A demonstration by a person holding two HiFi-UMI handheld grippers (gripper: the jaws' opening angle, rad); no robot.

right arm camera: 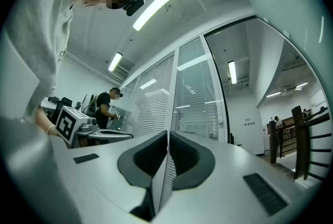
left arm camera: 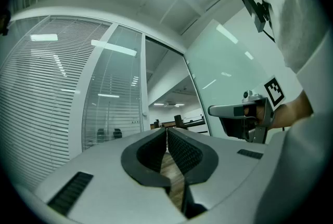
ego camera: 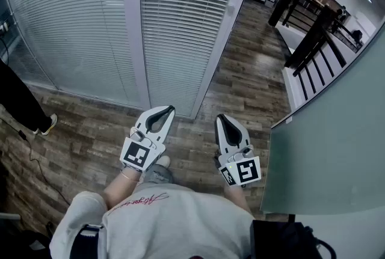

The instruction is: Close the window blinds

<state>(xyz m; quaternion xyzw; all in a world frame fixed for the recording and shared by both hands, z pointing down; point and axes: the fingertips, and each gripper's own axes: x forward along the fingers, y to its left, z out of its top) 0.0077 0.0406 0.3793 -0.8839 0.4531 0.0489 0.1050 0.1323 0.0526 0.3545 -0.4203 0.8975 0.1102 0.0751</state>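
At the far left edge of the head view, another person's dark trouser leg (ego camera: 15, 98) and shoe (ego camera: 48, 124) stand on the wood floor (ego camera: 240, 83), with a thin cable (ego camera: 36, 158) trailing across the boards below them. The blinds (ego camera: 66, 23) fill the upper left of the frame, hanging behind glass right down to the floor. A white post (ego camera: 133, 29) separates them from a second blind (ego camera: 177, 23) at upper centre, where dark shapes show through the slats. Both hang ahead of me, and neither of my claws touches them.

My left claw (ego camera: 167, 109) sits low and left of centre, pointing up toward the foot of that post. In the left gripper view my left claw (left arm camera: 166, 132) has its jaws pressed together with nothing in them. Just right of centre, my right claw (ego camera: 221, 117) points the same way, apart from the left one. In the right gripper view it (right arm camera: 167, 134) is clenched too, and empty.

A dark stair railing (ego camera: 313, 35) crosses the upper right. A frosted glass wall (ego camera: 337, 143) fills the lower right.
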